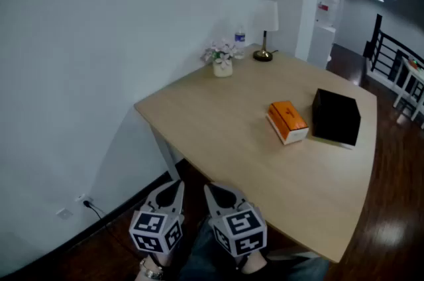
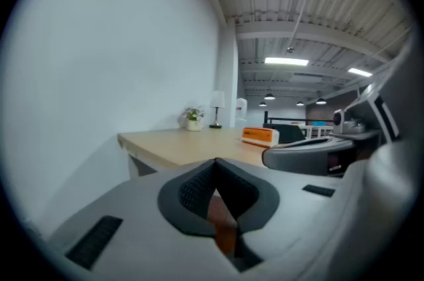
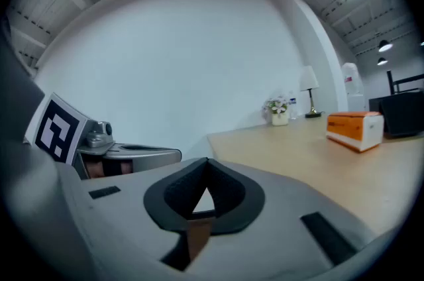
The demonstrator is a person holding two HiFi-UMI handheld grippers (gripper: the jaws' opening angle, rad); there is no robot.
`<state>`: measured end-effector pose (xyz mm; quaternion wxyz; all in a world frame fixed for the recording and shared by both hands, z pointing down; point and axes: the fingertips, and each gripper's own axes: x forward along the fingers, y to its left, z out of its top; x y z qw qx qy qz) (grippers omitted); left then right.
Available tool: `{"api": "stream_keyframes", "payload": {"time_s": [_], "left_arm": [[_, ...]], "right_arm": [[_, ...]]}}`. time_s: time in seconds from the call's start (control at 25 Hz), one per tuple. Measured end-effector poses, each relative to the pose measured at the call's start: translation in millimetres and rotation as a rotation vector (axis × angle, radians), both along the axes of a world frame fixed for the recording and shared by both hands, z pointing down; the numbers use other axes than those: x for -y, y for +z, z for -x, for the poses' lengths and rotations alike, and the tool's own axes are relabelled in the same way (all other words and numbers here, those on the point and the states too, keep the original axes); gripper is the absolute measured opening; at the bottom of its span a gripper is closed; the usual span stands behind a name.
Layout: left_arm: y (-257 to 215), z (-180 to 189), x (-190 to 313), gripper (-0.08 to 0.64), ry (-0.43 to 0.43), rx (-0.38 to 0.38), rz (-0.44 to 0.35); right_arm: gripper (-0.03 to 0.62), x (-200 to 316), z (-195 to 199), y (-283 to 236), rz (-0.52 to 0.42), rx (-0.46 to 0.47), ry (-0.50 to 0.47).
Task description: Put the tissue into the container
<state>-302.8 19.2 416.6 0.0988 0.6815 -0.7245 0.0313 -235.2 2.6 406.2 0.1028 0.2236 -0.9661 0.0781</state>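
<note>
Surface (image 1: 218, 134): pale wood-look top, smooth, matt w/ faint sheen. Tissue box (image 1: 287, 121): orange & white card, smooth, slight gloss. Container (image 1: 336, 116): black, matt, material can't tell. Floor (image 1: 391, 213): dark wood boards, glossy, light reflections on it. Wall (image 1: 99, 41): white paint, matt, even. Left tongs (image 2: 215, 162) & right tongs (image 3: 205, 162): grey plastic shells, matt, smooth; pads (image 2: 193, 188) black, fine ribbed texture, rubber-like. Lamp base (image 1: 263, 56): brass-coloured metal, shiny. Bottle (image 1: 240, 38): clear plastic. Vase (image 1: 222, 68): white, smooth, prob. ceramic.
</note>
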Motion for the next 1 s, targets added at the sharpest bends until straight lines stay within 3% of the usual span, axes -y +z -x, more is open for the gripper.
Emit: {"api": "stream_keyframes", "payload": {"time_s": [0.28,0.44,0.72,1.0], "left_arm": [[-26.3,-94.0,54.9,0.006,0.177,0.015,-0.029],[-33.5,-132.2,76.7,0.006,0.251,0.014,-0.041],[-37.5,-154.5,108.6,0.006,0.304,0.035,-0.034],[-61.3,-150.6,179.5,0.006,0.321,0.051,-0.061]], "right_arm": [[0.006,50.0,-104.2,-24.5,-0.009,0.034,0.175],[0.008,67.7,-142.7,-29.7,-0.015,0.034,0.248],[0.006,97.7,-159.7,-36.9,-0.041,0.016,0.282],[0.008,188.3,-160.5,-66.3,-0.128,-0.045,0.328]]}}
